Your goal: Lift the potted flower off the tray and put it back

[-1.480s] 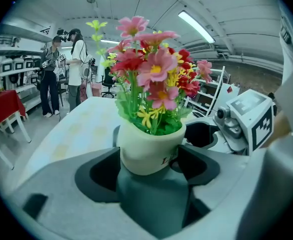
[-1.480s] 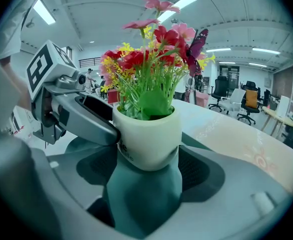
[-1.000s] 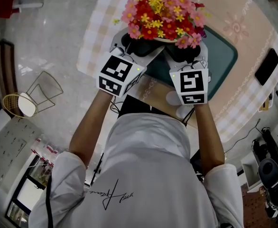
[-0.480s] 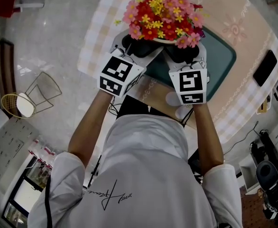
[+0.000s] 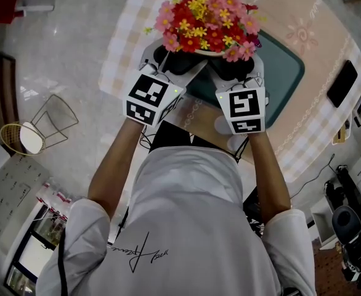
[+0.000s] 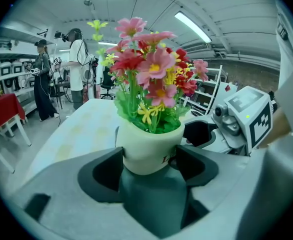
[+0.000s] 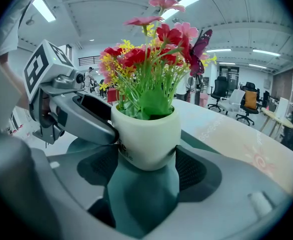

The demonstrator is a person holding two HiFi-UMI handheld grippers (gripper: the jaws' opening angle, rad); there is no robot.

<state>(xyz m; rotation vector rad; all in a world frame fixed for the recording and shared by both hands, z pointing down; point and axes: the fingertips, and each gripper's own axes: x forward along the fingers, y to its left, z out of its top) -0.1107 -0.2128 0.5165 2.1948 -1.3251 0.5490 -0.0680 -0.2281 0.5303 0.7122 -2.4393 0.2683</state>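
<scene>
- the table (image 5: 328, 36) with its pale cloth carries the dark green tray (image 5: 288, 73).
- the potted flower (image 5: 205, 20) is above the near part of this tray. we cannot tell if its base touches the tray or is already a little off it.
- the white pot (image 7: 146, 136) looks smooth, glazed and stiff. we judge it is light but slippery, and it can break if it falls. the flowers are soft and top-heavy, so the right place to grip is the pot wall, never the stems.
- the left gripper (image 6: 147, 170) has its jaws half open, pressed on both sides of the lower pot.
- the right gripper (image 7: 145, 170) clamps the same pot from the other side, with its jaws equally wide.
</scene>
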